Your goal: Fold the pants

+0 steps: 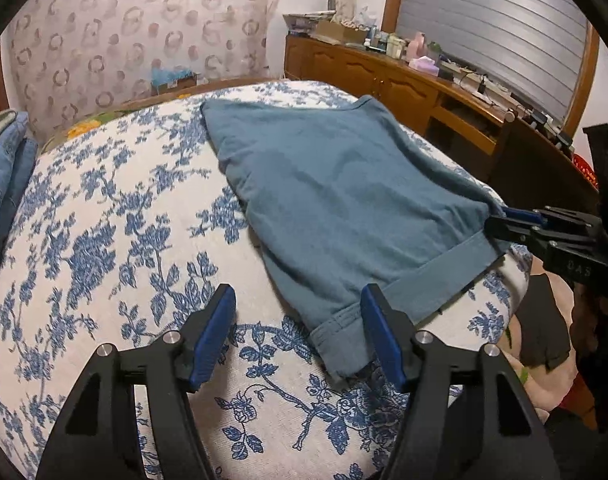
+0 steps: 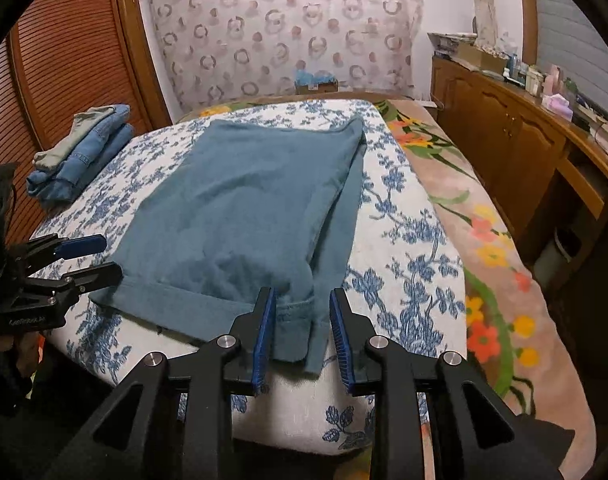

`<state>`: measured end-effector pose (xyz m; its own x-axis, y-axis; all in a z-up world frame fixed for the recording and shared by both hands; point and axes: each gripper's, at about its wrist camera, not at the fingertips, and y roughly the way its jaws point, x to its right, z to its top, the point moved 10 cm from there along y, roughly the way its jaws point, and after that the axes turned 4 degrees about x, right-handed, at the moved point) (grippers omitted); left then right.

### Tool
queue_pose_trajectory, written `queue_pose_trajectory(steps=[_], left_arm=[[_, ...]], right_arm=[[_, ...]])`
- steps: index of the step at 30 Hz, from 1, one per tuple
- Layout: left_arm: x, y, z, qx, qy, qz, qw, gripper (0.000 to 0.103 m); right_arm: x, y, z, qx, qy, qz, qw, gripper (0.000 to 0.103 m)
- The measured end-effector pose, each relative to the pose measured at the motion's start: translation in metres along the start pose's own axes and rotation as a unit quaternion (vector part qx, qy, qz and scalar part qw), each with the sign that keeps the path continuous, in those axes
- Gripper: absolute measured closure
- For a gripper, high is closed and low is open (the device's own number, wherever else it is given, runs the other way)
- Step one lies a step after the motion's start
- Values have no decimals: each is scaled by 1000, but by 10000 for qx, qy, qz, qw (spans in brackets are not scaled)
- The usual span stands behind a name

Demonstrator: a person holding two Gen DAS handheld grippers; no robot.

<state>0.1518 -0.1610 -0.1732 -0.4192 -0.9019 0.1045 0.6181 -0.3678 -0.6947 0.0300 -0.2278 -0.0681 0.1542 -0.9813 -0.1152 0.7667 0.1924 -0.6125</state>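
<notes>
Teal cotton, folded over on itself, that's the pants [image 2: 240, 208] lying flat on the blue-flowered bedspread [image 1: 104, 240], hem end toward the near edge of the bed. Both tools are down at that near hem now. On one corner of the pants, the left gripper [image 1: 300, 332] stands wide, its blue pads well apart; the corner of the hem sits between them, up against the right-hand pad, but nothing is squeezing it. Over at the other corner of the pants, the right gripper [image 2: 302, 336] is set narrower, jaws apart all the same, with the stitched hem corner lying loose in the gap, clear of the pad on the outer side. From the left camera you can see that same tool reaching in at the far side of the pants, tip just at the cloth edge. A person's hand in a dark fingerless glove [image 1: 544, 332] shows below it, beside the bed. Past the pants, toward the louvred wooden door, a stack of folded jeans [image 2: 80, 148] sits on the bedspread. On the opposite side of the pants runs a wooden sideboard [image 2: 504, 136] crowded with small bottles and boxes.
</notes>
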Motion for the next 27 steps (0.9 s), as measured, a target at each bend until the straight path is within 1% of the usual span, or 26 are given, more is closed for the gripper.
queue_pose_trajectory(steps=[4, 5, 7, 9, 15, 17, 20, 22, 24, 26, 27], left_arm=[[-1, 2, -2, -20, -60, -25, 10000, 37], [-1, 2, -2, -25, -84, -38, 10000, 36], [-2, 2, -3, -16, -125, -51, 9999, 32], [0, 2, -4, -7, -95, -42, 9999, 32], [2, 1, -5, -6, -67, -48, 10000, 31], [4, 1, -5, -15, -41, -70, 10000, 31], [7, 1, -6, -35, 13, -91, 10000, 31], [8, 0, -6, -57, 37, -115, 9999, 31], [10, -1, -6, -55, 46, -167, 9998, 31], [12, -2, -7, -34, 18, -305, 9995, 31], [14, -4, -8, -16, -18, -409, 9992, 35]], right_arm=[[-1, 3, -2, -86, -104, -15, 9999, 74], [-1, 3, -3, -91, -109, -20, 9999, 72], [3, 2, -2, -90, -97, -63, 9999, 67], [6, 3, -3, -107, -39, -81, 9999, 61], [5, 3, -4, -90, 177, 137, 9997, 61], [-2, 4, -5, -85, 83, 221, 9997, 61], [-8, 4, -7, -80, -80, 202, 9997, 61], [-7, 4, -7, -62, -78, 195, 9998, 65], [-5, 4, -7, -40, -26, 201, 9998, 72], [-2, 4, -7, -7, -2, 210, 9998, 78], [-1, 4, -7, 11, -13, 181, 9998, 81]])
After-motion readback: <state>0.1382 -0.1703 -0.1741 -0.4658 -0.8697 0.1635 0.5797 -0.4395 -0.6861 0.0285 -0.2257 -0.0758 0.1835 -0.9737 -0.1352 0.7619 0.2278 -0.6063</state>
